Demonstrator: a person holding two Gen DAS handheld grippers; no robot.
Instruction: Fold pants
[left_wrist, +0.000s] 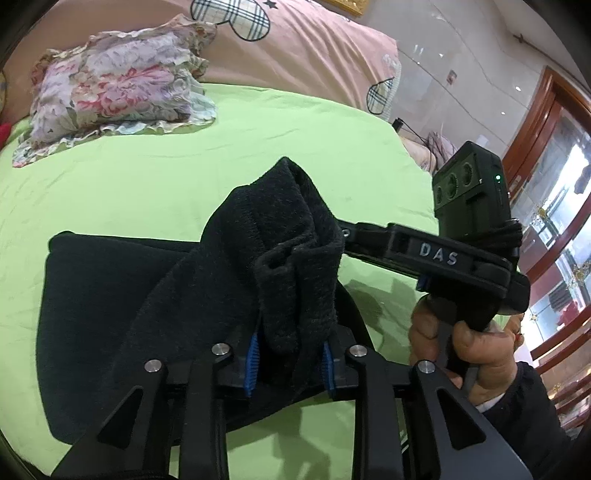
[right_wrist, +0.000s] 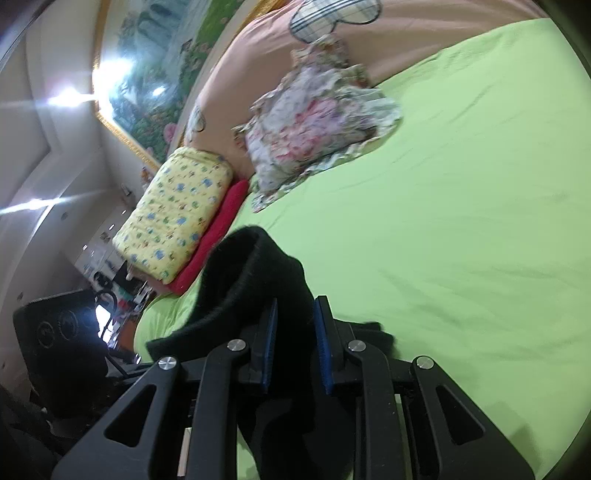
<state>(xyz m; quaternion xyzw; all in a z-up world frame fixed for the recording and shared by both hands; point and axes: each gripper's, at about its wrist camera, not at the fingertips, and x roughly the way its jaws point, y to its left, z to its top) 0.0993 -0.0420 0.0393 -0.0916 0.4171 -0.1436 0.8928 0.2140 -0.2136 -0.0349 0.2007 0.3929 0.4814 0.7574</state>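
Above the green sheet (left_wrist: 258, 147), left claw (left_wrist: 290, 363) and right claw (right_wrist: 293, 350) each grasp the raised black pants (left_wrist: 280, 251).

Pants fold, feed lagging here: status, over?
Left gripper shut on black pants, cuff end lifted. Right gripper shut on same pants. Rest lies on green sheet. Floral pillow well clear.

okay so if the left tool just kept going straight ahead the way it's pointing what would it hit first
The left tool is shut on the black pants, so bunched cloth already fills its line. Past that, it would probably meet the green sheet, then the floral pillow; depth is unclear.
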